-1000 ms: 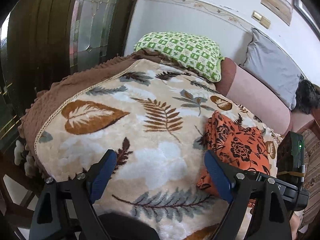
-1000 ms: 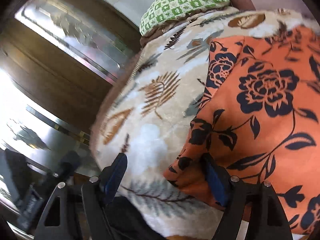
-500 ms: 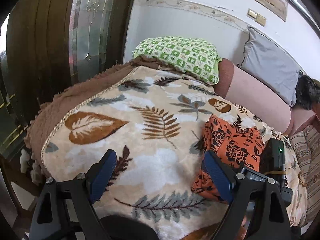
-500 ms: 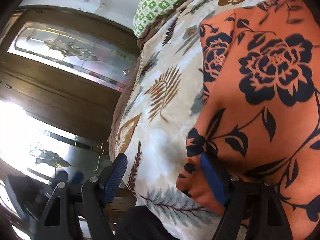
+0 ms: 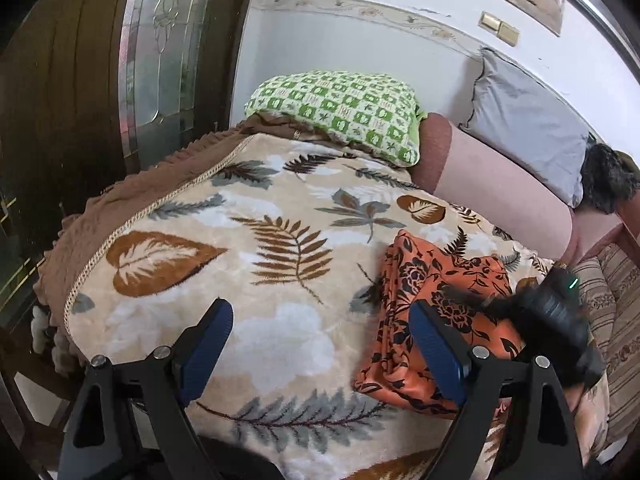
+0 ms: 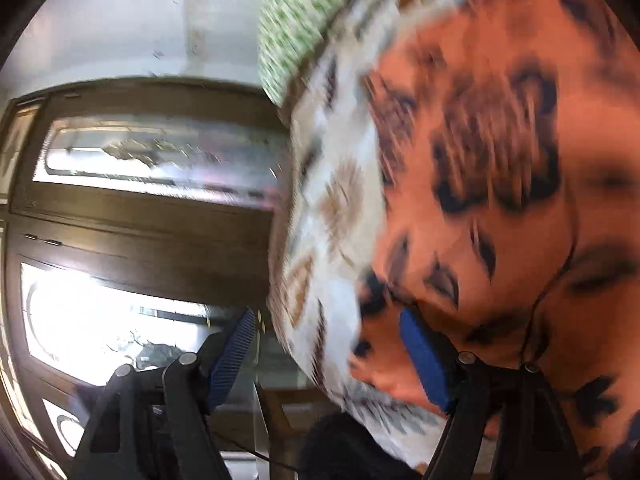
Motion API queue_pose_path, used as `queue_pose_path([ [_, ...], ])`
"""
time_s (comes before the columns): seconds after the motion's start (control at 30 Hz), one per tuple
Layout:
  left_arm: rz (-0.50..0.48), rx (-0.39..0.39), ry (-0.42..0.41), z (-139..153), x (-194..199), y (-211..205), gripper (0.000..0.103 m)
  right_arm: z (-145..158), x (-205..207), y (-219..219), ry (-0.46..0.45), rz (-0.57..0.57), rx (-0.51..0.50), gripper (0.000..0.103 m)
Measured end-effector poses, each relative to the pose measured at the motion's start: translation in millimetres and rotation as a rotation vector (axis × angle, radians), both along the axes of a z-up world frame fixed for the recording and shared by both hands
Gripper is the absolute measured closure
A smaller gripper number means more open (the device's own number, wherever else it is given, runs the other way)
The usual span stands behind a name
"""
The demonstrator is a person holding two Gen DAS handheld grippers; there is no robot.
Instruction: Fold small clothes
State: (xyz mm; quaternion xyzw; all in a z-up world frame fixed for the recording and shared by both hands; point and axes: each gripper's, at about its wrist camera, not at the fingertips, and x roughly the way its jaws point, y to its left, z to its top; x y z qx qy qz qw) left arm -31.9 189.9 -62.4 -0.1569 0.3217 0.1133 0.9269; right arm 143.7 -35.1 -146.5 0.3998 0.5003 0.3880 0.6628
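My left tongs (image 5: 320, 344) and right tongs (image 6: 328, 356) both gape empty over the folded orange floral cloth (image 5: 436, 304), lying lengthwise away from me on the leaf-print blanket (image 5: 256, 216).

in the right wrist view we see the orange cloth (image 6: 500, 200) only blurred; in the left wrist view the right tongs (image 5: 552, 312) are smeared and hide its far corner.
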Motion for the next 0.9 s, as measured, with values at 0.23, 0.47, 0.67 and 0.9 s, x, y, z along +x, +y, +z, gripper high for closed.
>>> queue_pose_path([
  [0.23,-0.123,0.045,0.093,-40.0,45.8,-36.1,0.013,17.3,80.9,-3.5,0.026,0.016,-0.096,0.025],
  [0.47,-0.181,0.092,0.286,-102.4,79.4,-51.6,0.013,-23.9,141.9,41.5,0.141,0.074,-0.125,0.025],
  [0.67,-0.186,0.052,0.312,-115.6,74.3,-49.2,0.013,-25.7,146.7,52.4,0.147,0.082,-0.18,0.025],
  [0.9,-0.188,0.039,0.198,-74.5,58.6,-46.3,0.013,33.4,69.9,-46.1,-0.049,0.008,-0.178,0.025],
])
